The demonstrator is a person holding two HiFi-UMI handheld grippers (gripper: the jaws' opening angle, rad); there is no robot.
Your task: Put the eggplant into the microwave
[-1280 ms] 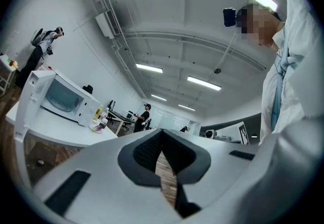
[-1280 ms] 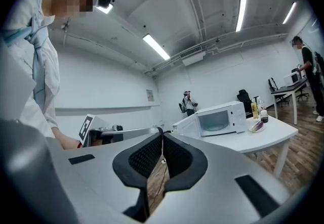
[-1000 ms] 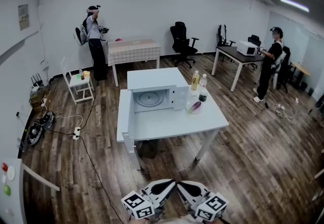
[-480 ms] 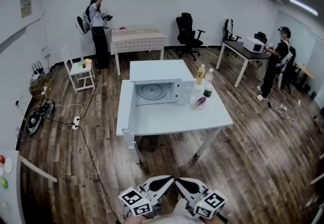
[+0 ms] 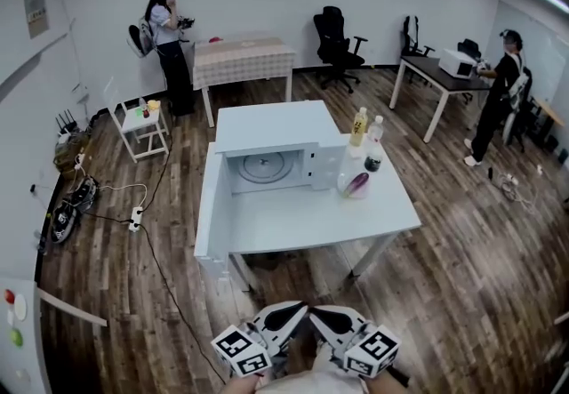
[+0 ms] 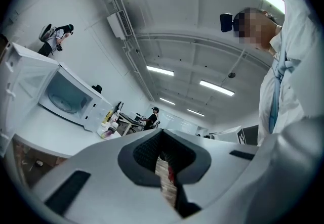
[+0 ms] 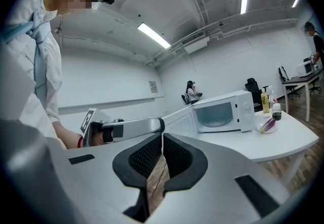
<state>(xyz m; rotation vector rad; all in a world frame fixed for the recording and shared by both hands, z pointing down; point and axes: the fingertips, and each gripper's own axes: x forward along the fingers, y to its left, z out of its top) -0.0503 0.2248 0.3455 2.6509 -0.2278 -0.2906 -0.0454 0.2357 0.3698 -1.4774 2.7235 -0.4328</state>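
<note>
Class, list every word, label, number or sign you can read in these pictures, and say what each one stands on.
No text here can be read.
Wall notice: print too small to read.
Yellow bottle: label blurred.
Marker cubes: black-and-white patterns only, no letters or numbers.
Microwave: no brand or panel print legible.
</note>
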